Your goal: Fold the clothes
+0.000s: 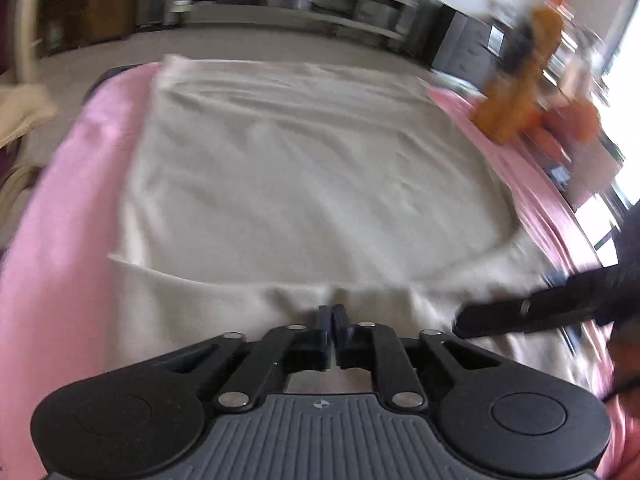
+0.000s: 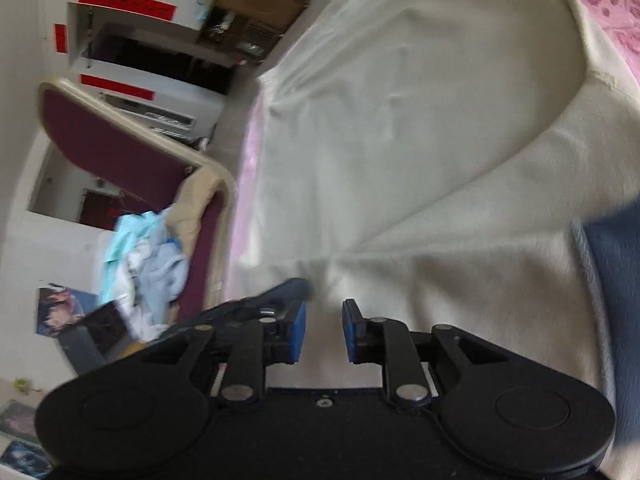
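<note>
A large cream cloth (image 1: 304,168) lies spread over a pink bed cover (image 1: 72,200), its near edge folded back toward me. My left gripper (image 1: 332,314) is shut, and the cloth's near edge bunches up between its tips. In the left wrist view, my right gripper (image 1: 520,314) reaches in low from the right, over the cloth's near right part. In the right wrist view, the right gripper (image 2: 324,322) is open above the cream cloth (image 2: 400,140). Its blue pads (image 2: 298,330) hold nothing. A dark finger of the left gripper (image 2: 280,294) shows just left of it.
Orange plush toys (image 1: 516,92) sit at the bed's far right edge. A maroon chair (image 2: 120,148) with a pile of light blue clothes (image 2: 148,260) stands beside the bed. Shelves (image 1: 288,0) line the far wall. A dark blue sleeve (image 2: 616,280) shows at the right.
</note>
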`<state>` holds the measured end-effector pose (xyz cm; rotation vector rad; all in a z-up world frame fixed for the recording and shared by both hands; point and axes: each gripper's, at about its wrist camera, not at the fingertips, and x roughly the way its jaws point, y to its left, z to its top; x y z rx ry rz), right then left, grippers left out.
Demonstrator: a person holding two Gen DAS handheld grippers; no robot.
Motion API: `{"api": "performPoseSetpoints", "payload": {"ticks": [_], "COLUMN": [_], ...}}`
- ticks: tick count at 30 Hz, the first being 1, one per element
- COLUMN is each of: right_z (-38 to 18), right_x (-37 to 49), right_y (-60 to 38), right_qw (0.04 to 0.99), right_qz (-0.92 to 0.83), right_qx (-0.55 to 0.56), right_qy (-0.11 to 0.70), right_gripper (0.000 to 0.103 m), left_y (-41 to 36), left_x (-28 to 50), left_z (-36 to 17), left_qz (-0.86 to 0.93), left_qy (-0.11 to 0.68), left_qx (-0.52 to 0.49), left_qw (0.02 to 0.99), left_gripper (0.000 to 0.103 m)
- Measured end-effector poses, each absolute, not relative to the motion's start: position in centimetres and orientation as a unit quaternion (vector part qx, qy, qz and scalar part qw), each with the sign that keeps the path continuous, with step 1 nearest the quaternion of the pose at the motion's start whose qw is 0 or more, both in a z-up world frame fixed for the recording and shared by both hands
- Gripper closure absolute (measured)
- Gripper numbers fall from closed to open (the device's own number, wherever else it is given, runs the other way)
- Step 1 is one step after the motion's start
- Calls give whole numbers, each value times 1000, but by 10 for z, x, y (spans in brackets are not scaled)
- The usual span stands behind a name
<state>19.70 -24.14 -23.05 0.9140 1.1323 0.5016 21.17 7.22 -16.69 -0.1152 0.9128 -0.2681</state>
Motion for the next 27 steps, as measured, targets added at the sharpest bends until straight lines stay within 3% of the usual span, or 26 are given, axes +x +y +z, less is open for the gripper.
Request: {"api": "performPoseSetpoints", "payload": {"ticks": [1,3,7,11,13,14,18,25,27], "right_z": [-235,-243,-242,-229,-221,-216,-196,-218,-228], "right_x": [199,204,200,180,169,164,145,145,148], "right_y": [-244,-251,-292,-310,-315,-317,-305,-277,-291], "right_qw": [719,721,758,771,775,777,783,767,766], "right_qz": [220,207,108,40,10,4,66,118,89], "right_qx": [420,435,464,480,485,485,459,415,428], "right_qy": [508,499,446,417,404,401,414,475,472], "right_gripper": [100,102,103,103,88,86,86,83,93], "left_y": [83,104,133,124,123,125,123,149,162], "left_x": [214,218,222,210,197,189,171,183,179], "left_z": [-168,-168,-170,-157,-141,-134,-123,-162,-162], "left_qz": [-94,-36,28,81,94,81,0,11,26], "left_qy": [433,426,420,402,392,389,399,450,445], "left_qx": [-64,-83,-113,-71,-60,-66,-97,-188,-217], "left_qw": [894,900,900,909,913,915,912,873,869], "left_gripper": [91,92,91,93,95,94,94,90,90]}}
